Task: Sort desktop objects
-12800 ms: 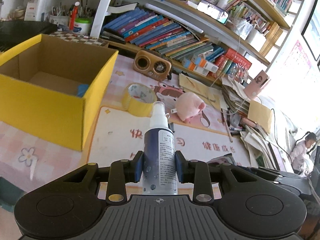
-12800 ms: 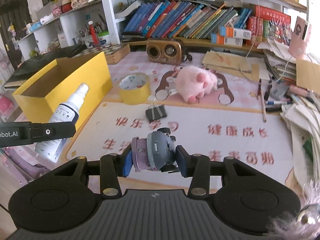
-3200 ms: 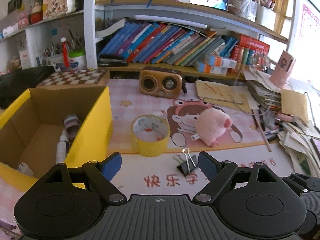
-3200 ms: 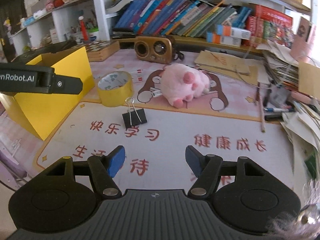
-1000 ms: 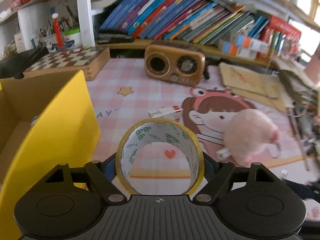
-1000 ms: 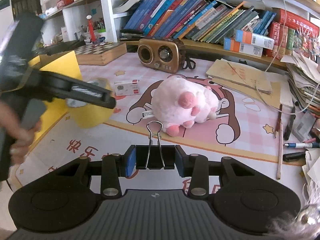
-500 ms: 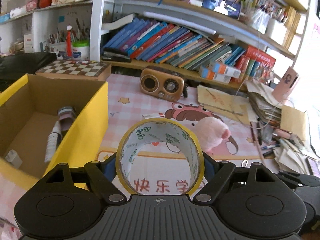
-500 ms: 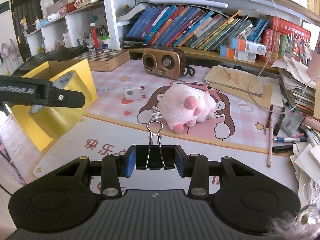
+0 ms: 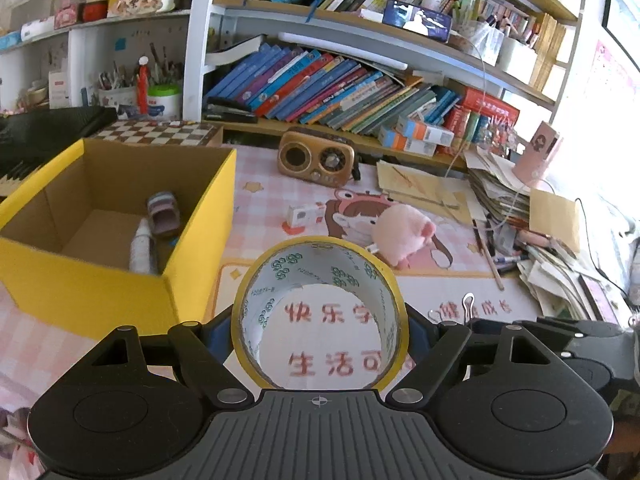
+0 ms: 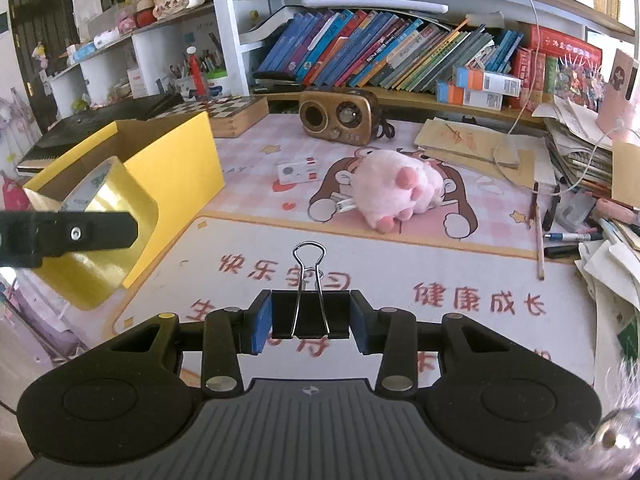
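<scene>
Left wrist view has the left gripper (image 9: 320, 328) with its fingers spread wide and clamped on a roll of yellow tape (image 9: 320, 308), held off the desk (image 9: 256, 200) with its hollow core facing the camera. Ahead and to the left of those fingers sits an open yellow box (image 9: 192, 284), its near corner close to the left finger; inside it lie a white bottle (image 9: 140, 248) and a small striped toy (image 9: 162, 214). Beyond the tape lie a small white carton (image 9: 304, 214), a pink plush pig (image 9: 402, 232) and, further back, a brown radio (image 9: 316, 158) under the bookshelf (image 9: 340, 92). A heap of papers (image 9: 560, 280) crowds the desk to the right of the fingers.

Right wrist view shows the right gripper (image 10: 311, 316) with its fingers nearly closed on a black binder clip (image 10: 310, 314), wire handles pointing forward, lifted above the printed mat (image 10: 400, 264). Left of these fingers the other gripper carries the tape in front of the box's yellow wall; the pig lies straight ahead.
</scene>
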`<control>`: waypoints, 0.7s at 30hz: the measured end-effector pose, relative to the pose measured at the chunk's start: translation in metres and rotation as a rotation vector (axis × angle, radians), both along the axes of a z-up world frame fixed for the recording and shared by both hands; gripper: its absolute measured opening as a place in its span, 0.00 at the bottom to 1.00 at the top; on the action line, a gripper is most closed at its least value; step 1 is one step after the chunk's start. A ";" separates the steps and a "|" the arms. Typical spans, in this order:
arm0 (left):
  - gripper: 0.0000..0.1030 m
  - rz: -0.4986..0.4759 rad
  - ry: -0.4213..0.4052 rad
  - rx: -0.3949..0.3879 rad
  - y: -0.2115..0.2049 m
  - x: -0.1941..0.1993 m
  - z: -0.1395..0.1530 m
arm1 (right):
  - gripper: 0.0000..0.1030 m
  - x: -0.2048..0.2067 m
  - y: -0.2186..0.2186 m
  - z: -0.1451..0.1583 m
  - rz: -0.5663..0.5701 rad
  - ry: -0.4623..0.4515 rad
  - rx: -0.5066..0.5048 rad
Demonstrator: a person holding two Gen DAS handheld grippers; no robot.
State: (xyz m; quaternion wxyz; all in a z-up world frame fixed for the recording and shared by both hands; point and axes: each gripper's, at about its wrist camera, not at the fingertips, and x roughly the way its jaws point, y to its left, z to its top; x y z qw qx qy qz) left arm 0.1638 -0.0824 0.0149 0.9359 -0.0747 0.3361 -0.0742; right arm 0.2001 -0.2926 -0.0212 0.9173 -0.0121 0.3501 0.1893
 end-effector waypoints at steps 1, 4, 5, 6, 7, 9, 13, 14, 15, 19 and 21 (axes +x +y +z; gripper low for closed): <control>0.80 -0.003 0.001 -0.003 0.004 -0.004 0.000 | 0.36 -0.004 0.003 0.001 -0.002 -0.001 -0.001; 0.80 -0.013 0.005 -0.013 0.014 -0.014 -0.001 | 0.36 -0.016 0.013 0.003 -0.008 -0.003 -0.005; 0.80 -0.017 0.006 -0.015 0.017 -0.017 -0.001 | 0.36 -0.020 0.016 0.003 -0.011 0.000 -0.005; 0.80 -0.022 0.008 -0.016 0.021 -0.022 -0.001 | 0.36 -0.025 0.020 0.004 -0.013 0.004 -0.006; 0.80 -0.026 0.009 -0.018 0.024 -0.025 -0.002 | 0.36 -0.029 0.023 0.004 -0.015 0.007 -0.007; 0.80 -0.035 0.016 -0.022 0.031 -0.032 -0.003 | 0.36 -0.039 0.030 0.004 -0.019 0.013 -0.011; 0.80 -0.046 0.027 -0.032 0.045 -0.048 -0.006 | 0.36 -0.059 0.044 0.004 -0.028 0.022 -0.018; 0.80 -0.050 0.030 -0.035 0.049 -0.051 -0.007 | 0.36 -0.063 0.047 0.004 -0.030 0.023 -0.021; 0.80 -0.054 0.032 -0.038 0.053 -0.055 -0.007 | 0.36 -0.068 0.051 0.004 -0.033 0.025 -0.023; 0.80 -0.064 0.040 -0.048 0.068 -0.071 -0.010 | 0.36 -0.087 0.066 0.003 -0.039 0.036 -0.029; 0.80 -0.070 0.044 -0.052 0.076 -0.079 -0.012 | 0.36 -0.097 0.075 0.003 -0.039 0.039 -0.031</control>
